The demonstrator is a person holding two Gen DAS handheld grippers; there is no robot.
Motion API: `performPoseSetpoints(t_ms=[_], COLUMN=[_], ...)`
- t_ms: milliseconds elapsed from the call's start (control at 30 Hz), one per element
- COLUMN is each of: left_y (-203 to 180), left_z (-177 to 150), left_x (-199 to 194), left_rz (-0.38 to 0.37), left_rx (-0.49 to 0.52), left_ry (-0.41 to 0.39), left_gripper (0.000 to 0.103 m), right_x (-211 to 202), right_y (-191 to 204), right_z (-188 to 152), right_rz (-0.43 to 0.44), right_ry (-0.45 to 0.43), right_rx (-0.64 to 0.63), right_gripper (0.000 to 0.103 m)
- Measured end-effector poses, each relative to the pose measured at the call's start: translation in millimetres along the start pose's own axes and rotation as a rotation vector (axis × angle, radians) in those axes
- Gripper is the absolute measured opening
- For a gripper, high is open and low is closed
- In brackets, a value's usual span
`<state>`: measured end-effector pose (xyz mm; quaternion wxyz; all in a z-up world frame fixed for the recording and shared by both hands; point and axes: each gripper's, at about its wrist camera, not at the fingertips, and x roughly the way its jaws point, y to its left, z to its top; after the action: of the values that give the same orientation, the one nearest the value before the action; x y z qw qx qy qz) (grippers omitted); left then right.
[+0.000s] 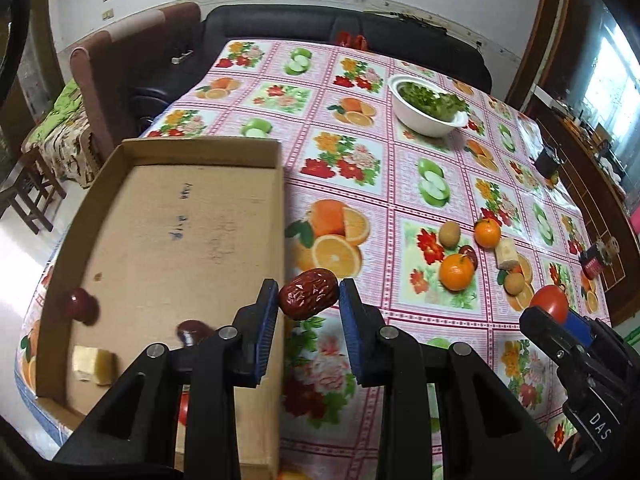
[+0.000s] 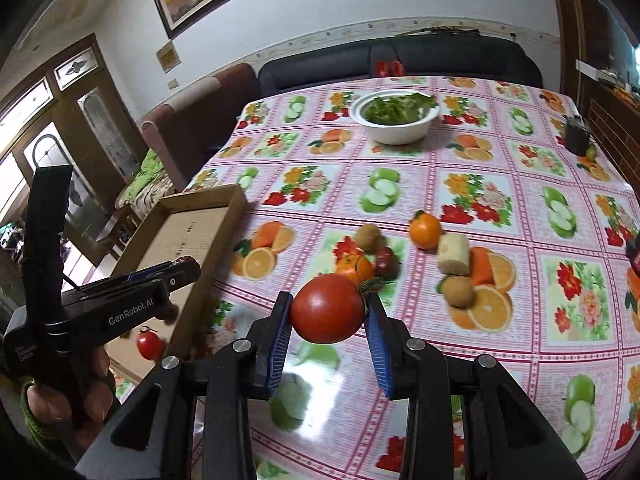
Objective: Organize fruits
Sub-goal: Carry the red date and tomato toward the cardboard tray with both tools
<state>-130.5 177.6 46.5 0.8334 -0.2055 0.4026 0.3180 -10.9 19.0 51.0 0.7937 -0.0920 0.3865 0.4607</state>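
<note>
My left gripper (image 1: 308, 298) is shut on a wrinkled red date (image 1: 307, 297), held just over the right wall of the cardboard tray (image 1: 200, 148). In the tray lie two dark red dates (image 1: 82, 306), a yellow chunk (image 1: 94, 365) and a tomato (image 2: 150, 345). My right gripper (image 2: 327, 309) is shut on a red tomato (image 2: 327, 308), held above the table to the right of the tray; it also shows in the left wrist view (image 1: 550, 304). Loose on the tablecloth are two oranges (image 1: 457, 272), kiwis (image 1: 450, 234), a date (image 1: 468, 254) and a pale chunk (image 1: 506, 254).
A white bowl of greens (image 1: 428, 106) stands at the far side of the table. A dark cup (image 1: 546, 160) and a small red item (image 1: 592, 262) sit near the right edge. A dark sofa (image 1: 340, 24) and brown armchair lie beyond the table.
</note>
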Motion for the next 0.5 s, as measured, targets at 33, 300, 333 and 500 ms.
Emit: performPoseSetpoints(t_ms=[33, 300, 333, 500], left_y=[2.8, 19.2, 22.6, 37.5], left_z=[-0.1, 0.6, 0.9, 2.7], left_x=[-1.6, -10.6, -12.2, -17.5], left_rz=[0.003, 0.021, 0.026, 0.046], left_rx=[-0.003, -0.019, -0.024, -0.045], left_ry=[-0.003, -0.024, -0.028, -0.042], left_gripper=[0.029, 0.029, 0.029, 0.029], right_x=[0.3, 5.5, 6.7, 12.2], right_y=[3.0, 26.5, 30.0, 45.2], right_z=[0.3, 3.2, 3.8, 6.7], right_rz=[0.004, 0.039, 0.044, 0.071], right_ry=[0.0, 0.01, 0.013, 0.019], right_rx=[-0.004, -0.038, -0.043, -0.064], right_gripper=[0.037, 0.036, 0.036, 0.036])
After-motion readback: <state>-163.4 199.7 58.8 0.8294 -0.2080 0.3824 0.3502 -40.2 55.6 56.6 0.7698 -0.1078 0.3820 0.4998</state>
